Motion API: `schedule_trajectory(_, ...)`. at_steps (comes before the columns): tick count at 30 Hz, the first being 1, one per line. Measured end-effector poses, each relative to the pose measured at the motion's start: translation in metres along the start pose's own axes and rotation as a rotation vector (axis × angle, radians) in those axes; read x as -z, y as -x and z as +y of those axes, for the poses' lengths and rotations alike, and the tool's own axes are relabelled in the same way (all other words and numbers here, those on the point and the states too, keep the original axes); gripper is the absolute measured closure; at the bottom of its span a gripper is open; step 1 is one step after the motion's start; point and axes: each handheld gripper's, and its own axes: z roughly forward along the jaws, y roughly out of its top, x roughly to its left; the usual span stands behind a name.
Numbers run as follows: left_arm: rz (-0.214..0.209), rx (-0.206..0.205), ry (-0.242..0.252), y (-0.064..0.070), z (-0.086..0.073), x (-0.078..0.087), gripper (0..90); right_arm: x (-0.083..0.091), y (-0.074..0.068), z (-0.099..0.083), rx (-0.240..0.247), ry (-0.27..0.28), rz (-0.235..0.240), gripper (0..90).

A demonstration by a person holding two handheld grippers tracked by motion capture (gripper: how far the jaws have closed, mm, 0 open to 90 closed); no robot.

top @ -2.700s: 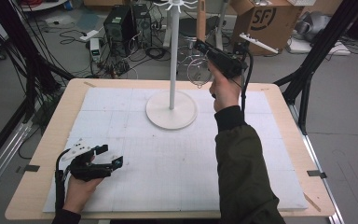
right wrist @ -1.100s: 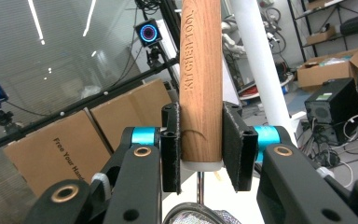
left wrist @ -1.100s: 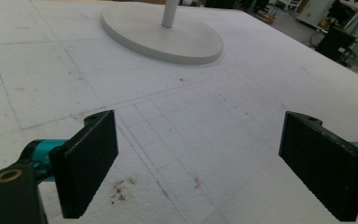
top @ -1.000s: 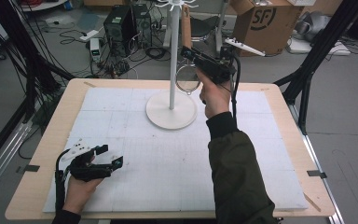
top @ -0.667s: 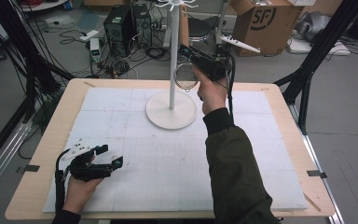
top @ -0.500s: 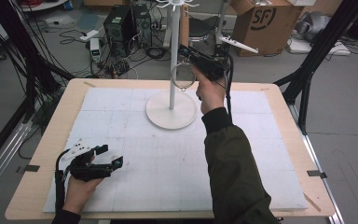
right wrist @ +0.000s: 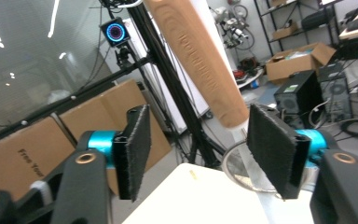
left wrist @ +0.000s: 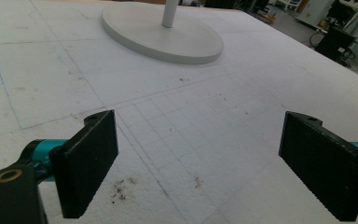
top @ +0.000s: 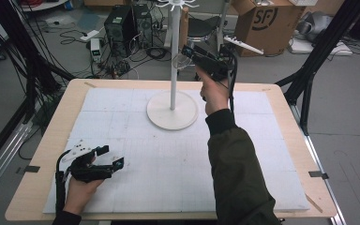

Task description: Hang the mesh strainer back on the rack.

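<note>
White foam sheet (top: 168,159) covers the wooden table (top: 47,140), marked with a faint pencilled grid and a few dark specks. At its near left corner the left gripper (top: 111,156) lies low in the person's hand. In the left gripper view its jaws stand wide apart with nothing between them, and they point across bare foam toward the round base of the white stand (top: 172,110). That hand is well away from the work.

The stand's pole rises from the middle of the far half of the sheet to a crown of hooks at the top. From there hangs a small strainer, its wooden handle (top: 183,23) uppermost and its wire ring (top: 180,61) below, just right of the pole.

The right gripper (top: 187,50) is held high in the right hand (top: 213,91), level with the hanging strainer and nosing in from the right. In the right gripper view the handle (right wrist: 200,60) slants down from upper left to lower right. Its rounded lower end sits between the parted jaws, much closer to the right pad (right wrist: 270,149), and whether it touches I cannot tell. The ring (right wrist: 228,163) hangs below that pad. The jaws are open and not yet clamped. Judging from this, the long axis runs roughly along the pads, so a squeeze should catch the handle's lower end if the hand shifts to centre it.

Beyond the table lie floor cables, a computer tower (top: 119,23) and cardboard boxes (top: 262,18).
</note>
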Motion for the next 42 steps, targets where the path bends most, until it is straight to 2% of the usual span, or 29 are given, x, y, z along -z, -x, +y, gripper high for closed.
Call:
schedule_trajectory(3,-0.001,-0.002,0.001,0.0,0.0,0.0,12.3,0.001,0.0,-0.001,0.009,-0.014,0.004,35.4)
schedule_trajectory(9,0.002,-0.008,-0.004,0.001,0.0,-0.001,12.3,0.003,-0.003,-0.001,0.041,-0.011,-0.031,36.4)
schedule_trajectory(13,0.002,-0.007,-0.005,0.0,0.0,0.0,12.3,0.003,-0.002,-0.001,0.041,0.002,-0.035,42.3)
schedule_trajectory(15,0.004,-0.004,-0.004,0.0,0.0,0.0,12.3,0.004,-0.003,0.0,0.053,0.025,-0.038,46.7)
schedule_trajectory(18,0.004,-0.005,-0.006,-0.001,0.0,0.0,12.3,0.006,-0.005,0.002,0.077,0.041,-0.035,62.0)
schedule_trajectory(21,0.003,-0.005,-0.006,-0.001,0.0,0.0,12.3,0.007,-0.008,0.003,0.098,0.061,-0.012,76.2)
schedule_trajectory(23,0.003,-0.004,-0.006,-0.001,0.0,0.0,12.3,0.006,-0.009,0.003,0.105,0.066,-0.002,81.6)
schedule_trajectory(28,0.003,-0.005,-0.007,-0.001,0.0,0.0,12.3,0.005,-0.007,0.003,0.102,0.052,-0.003,81.6)
schedule_trajectory(31,0.003,-0.006,-0.006,0.0,0.0,0.0,12.3,0.007,-0.009,0.003,0.116,0.049,-0.005,88.6)
schedule_trajectory(33,0.002,-0.007,-0.006,0.0,0.0,0.0,12.3,0.009,-0.01,0.003,0.117,0.045,-0.002,89.5)
schedule_trajectory(37,0.003,-0.011,-0.006,0.001,0.0,0.001,12.3,0.016,-0.012,0.001,0.119,0.045,-0.002,89.6)
schedule_trajectory(42,0.004,-0.017,-0.011,0.004,0.0,0.0,12.3,0.03,-0.007,-0.005,0.112,0.046,-0.005,89.5)
